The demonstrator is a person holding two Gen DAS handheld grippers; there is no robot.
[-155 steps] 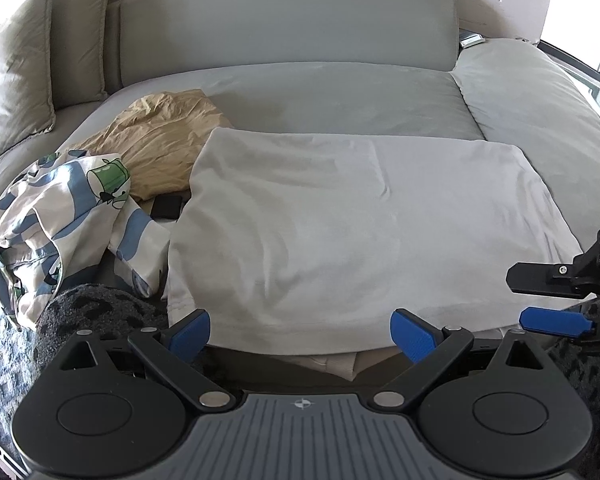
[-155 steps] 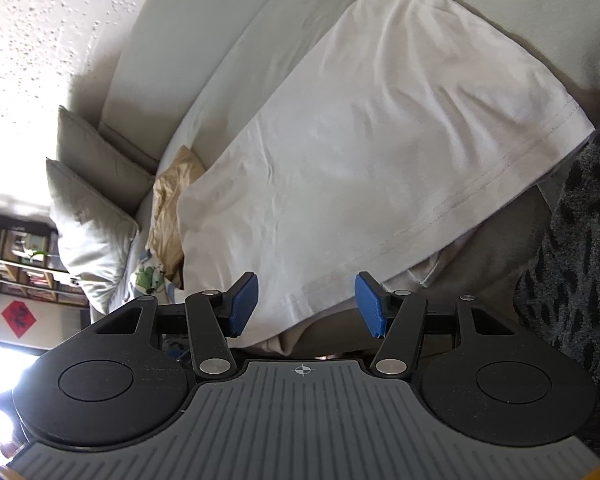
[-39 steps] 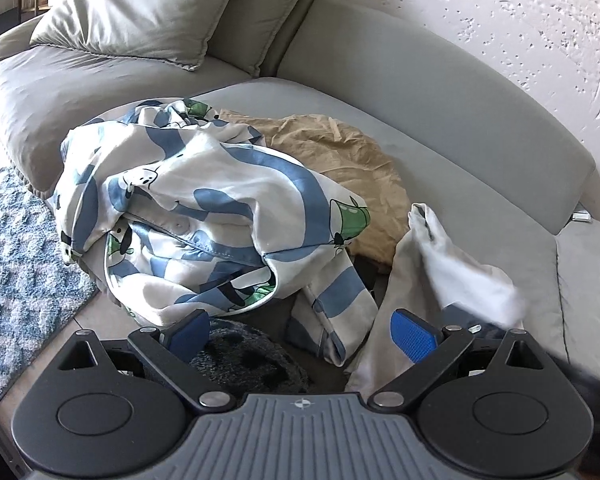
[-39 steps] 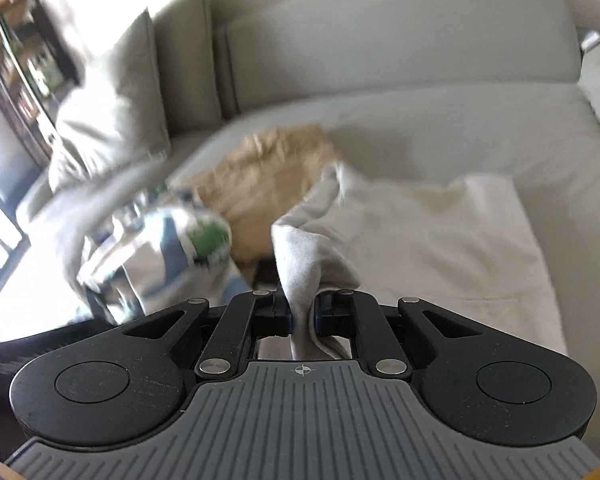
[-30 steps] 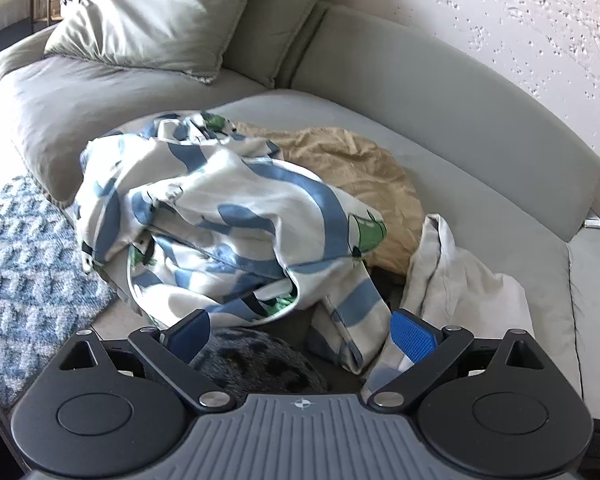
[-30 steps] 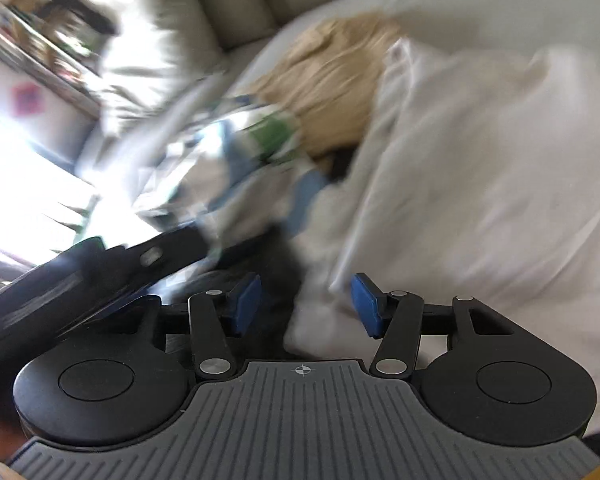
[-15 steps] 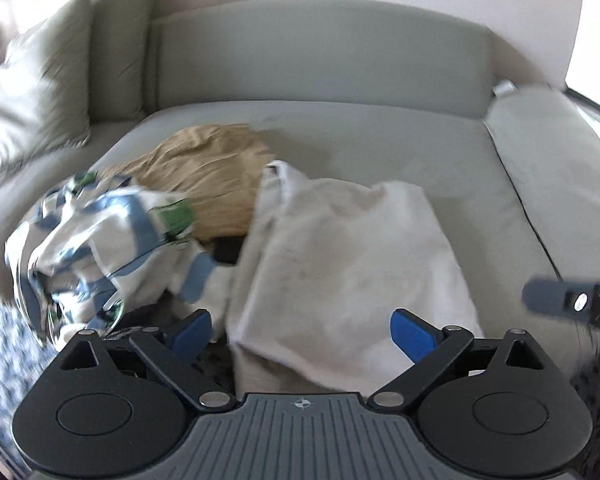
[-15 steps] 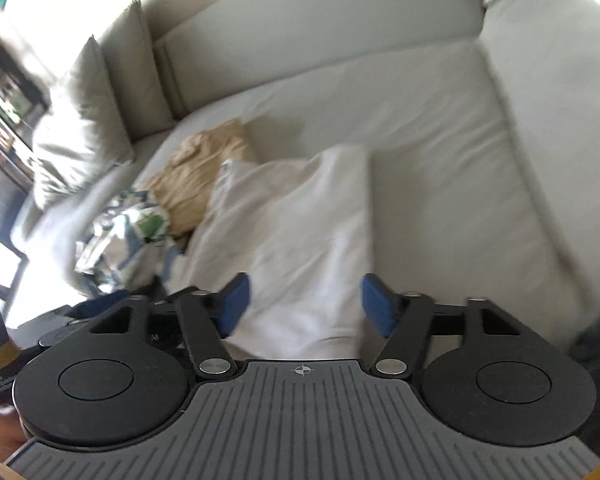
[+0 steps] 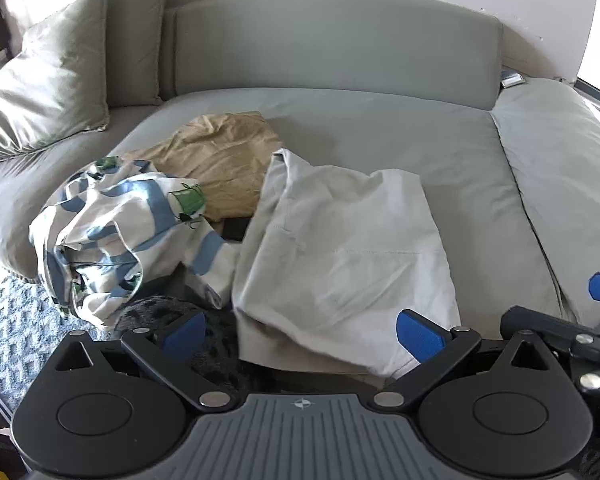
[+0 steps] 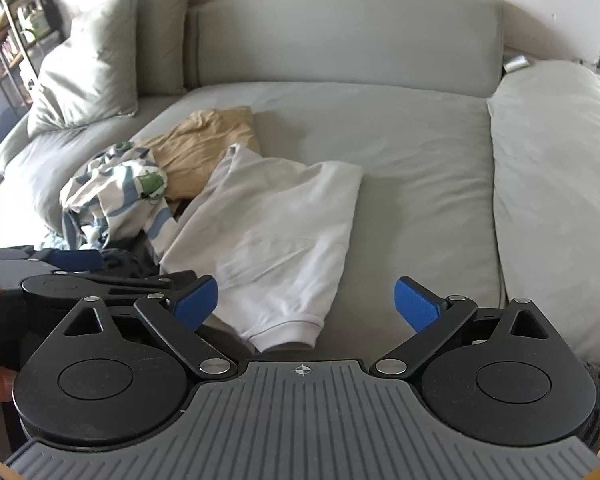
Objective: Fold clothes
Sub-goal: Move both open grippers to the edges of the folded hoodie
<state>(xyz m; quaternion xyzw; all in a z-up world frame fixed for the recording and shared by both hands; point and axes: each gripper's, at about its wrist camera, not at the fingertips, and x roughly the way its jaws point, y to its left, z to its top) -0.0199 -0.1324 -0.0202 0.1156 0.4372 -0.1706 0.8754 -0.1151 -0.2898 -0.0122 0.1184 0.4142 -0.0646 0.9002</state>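
A white T-shirt (image 9: pixel 340 248) lies folded in half on the grey sofa seat (image 9: pixel 400 132), its near edge hanging at the front of the seat; it also shows in the right wrist view (image 10: pixel 272 232). My left gripper (image 9: pixel 300 334) is open and empty, held just in front of the shirt's near edge. My right gripper (image 10: pixel 306 300) is open and empty, above the shirt's near hem. A blue-and-white patterned garment (image 9: pixel 124 228) lies crumpled to the left. A tan garment (image 9: pixel 220 164) lies behind it.
Two grey pillows (image 9: pixel 52 76) lean at the sofa's left corner. A thick cushion (image 9: pixel 564 184) covers the seat on the right. A dark flat object (image 9: pixel 236 228) lies between the garments. A blue-grey rug (image 9: pixel 4 340) covers the floor at the left.
My right gripper let go of the white shirt after folding it over to the left. Both grippers then pulled back and now face the sofa squarely, both open.
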